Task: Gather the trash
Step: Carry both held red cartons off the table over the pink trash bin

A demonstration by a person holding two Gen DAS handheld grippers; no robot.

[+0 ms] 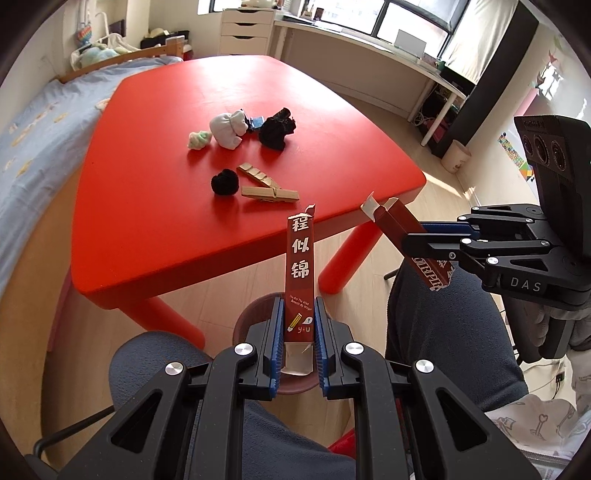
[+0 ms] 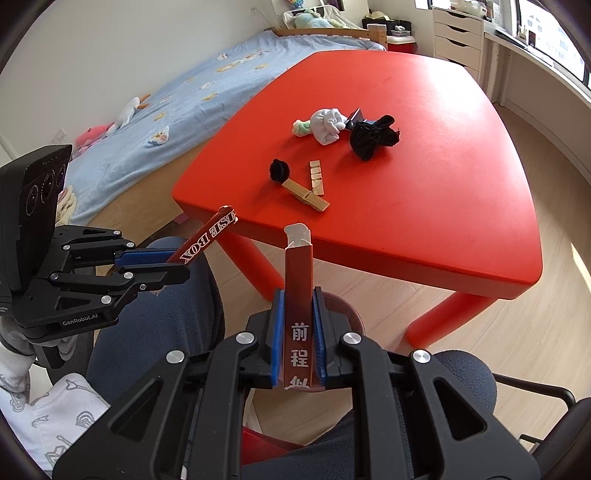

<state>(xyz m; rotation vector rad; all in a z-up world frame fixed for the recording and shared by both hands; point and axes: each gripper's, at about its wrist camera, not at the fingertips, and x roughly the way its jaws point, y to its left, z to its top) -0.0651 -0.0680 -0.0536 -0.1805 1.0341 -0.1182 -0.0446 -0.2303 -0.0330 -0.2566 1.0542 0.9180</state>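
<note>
Below, brown bin [image 1: 258,314] under left gripper [image 1: 299,354] (clamping red box [image 1: 300,273]).

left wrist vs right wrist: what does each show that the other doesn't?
Left wrist only: the window desk, a pale cup on the floor, and the right claw from the side, shut on its box piece.

Right wrist only: the stuffed toys on the bed, and the left claw from the side, shut on a box piece.

Both: the red table with socks, two clothespins, the bed, the drawer unit and a brown bin under the claws.
</note>
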